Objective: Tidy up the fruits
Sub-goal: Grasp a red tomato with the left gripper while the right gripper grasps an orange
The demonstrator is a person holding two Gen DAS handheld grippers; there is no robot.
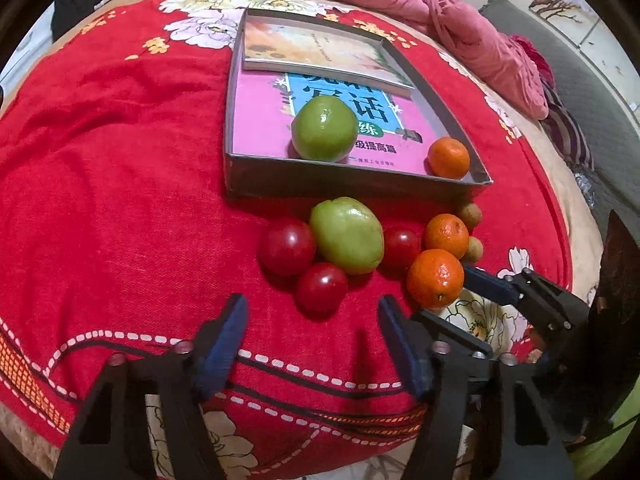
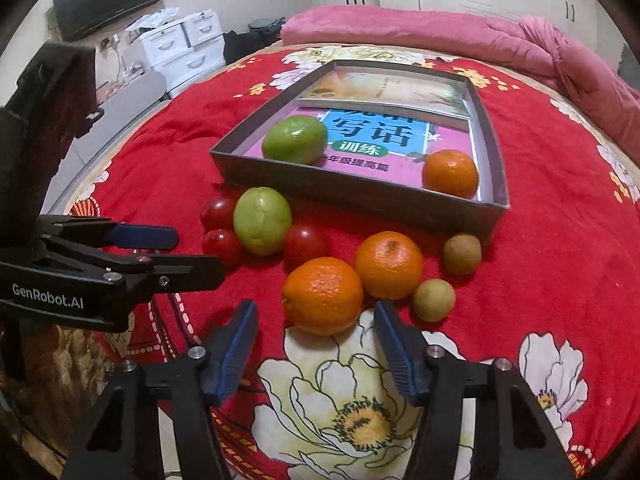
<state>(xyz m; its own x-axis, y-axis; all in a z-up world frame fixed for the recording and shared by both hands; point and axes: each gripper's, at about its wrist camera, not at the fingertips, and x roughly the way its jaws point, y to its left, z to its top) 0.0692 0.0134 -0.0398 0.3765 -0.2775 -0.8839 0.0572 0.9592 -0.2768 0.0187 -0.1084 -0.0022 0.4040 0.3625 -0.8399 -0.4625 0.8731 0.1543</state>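
Both of your grippers hang just short of the fruit pile on the red bedspread (image 1: 100, 160), each with its blue pads spread and nothing between them. The left gripper (image 1: 312, 320) lines up on the nearest red plum (image 1: 321, 287), the right gripper (image 2: 316, 320) on the nearest orange (image 2: 323, 295). The grey tray (image 2: 352, 196) beyond them already holds a green apple (image 2: 295, 140) and an orange (image 2: 451, 173) on top of the books (image 2: 360, 136).

Judging by the gaps, you want each fruit centred before you squeeze: the plum touches the green guava (image 1: 346, 235), and the orange crowds its neighbour orange (image 2: 389, 265), so ease the pads straight down either side. Squeeze gently; round fruit on soft cloth likely rolls away from a one-sided nudge.
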